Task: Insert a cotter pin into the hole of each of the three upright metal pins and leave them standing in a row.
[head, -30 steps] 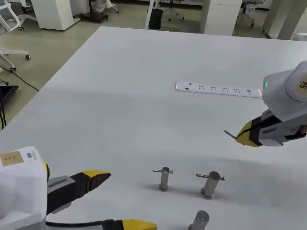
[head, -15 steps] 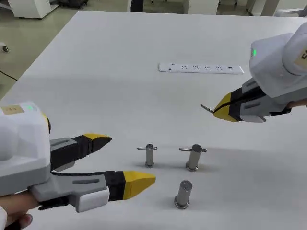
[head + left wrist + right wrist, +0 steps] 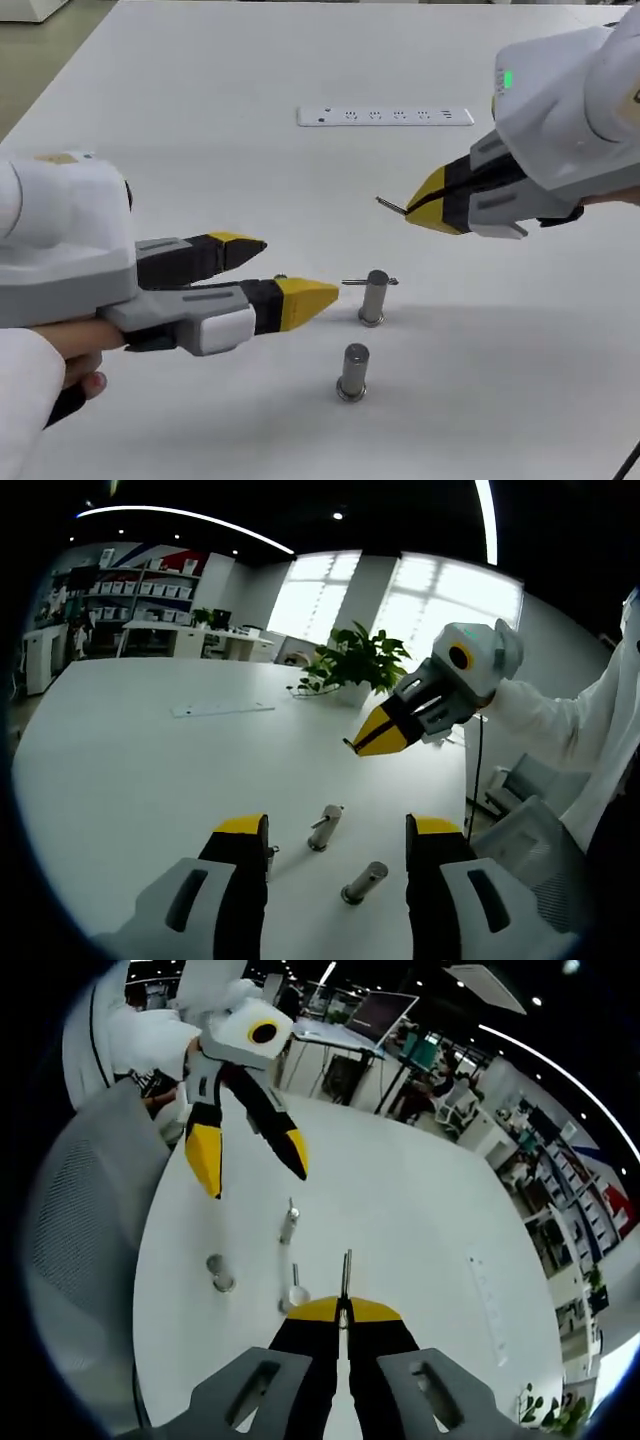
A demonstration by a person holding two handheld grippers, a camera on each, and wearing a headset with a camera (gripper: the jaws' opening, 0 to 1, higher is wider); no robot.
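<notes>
Three short metal pins stand on the white table (image 3: pixel 200 120). The middle pin (image 3: pixel 372 297) carries a cotter pin through its head. A bare pin (image 3: pixel 351 372) stands nearer me. The leftmost pin (image 3: pixel 268 852) is mostly hidden behind a jaw of my left gripper (image 3: pixel 285 268), which is open with nothing between its fingers and reaches in from the left. My right gripper (image 3: pixel 415 212) hovers above and behind the pins, shut on a thin cotter pin (image 3: pixel 390 206) that sticks out of its tip (image 3: pixel 345 1275).
A white power strip (image 3: pixel 385 116) lies further back on the table. In the right gripper view a grey mesh chair (image 3: pixel 90 1230) stands beside the table edge. A potted plant (image 3: pixel 360 660) sits beyond the far edge.
My left gripper has come forward and right until its near jaw covers the leftmost pin. The right gripper with the cotter pin has shifted left, closer over the pins. The head camera also moved.
</notes>
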